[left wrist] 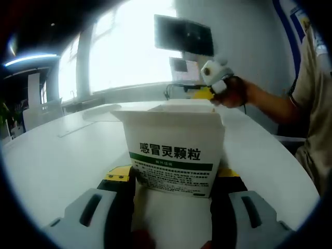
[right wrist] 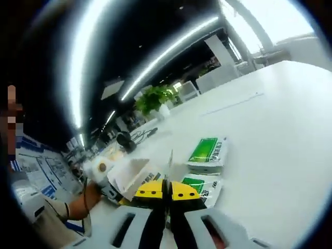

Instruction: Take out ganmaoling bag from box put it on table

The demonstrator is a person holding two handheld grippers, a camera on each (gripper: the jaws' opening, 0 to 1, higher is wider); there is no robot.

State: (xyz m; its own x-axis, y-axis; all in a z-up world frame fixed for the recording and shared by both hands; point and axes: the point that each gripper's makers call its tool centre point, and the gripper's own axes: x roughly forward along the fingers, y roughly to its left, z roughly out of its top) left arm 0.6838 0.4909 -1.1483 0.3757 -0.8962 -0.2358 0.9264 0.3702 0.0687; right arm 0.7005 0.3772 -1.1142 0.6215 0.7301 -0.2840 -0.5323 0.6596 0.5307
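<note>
A white ganmaoling box with green print stands on the white table, its top flaps open. My left gripper is shut on it, one yellow-tipped jaw against each side. Behind the box, a hand holds my right gripper just past the open top. In the right gripper view, my right gripper is shut on a thin pale ganmaoling bag, seen edge-on. Two green-and-white bags lie flat on the table beyond it. The box shows at the left.
The person's arm and body take up the right edge of the left gripper view. A monitor and small devices stand at the table's far side. A potted plant stands further off. Bare tabletop stretches to the right.
</note>
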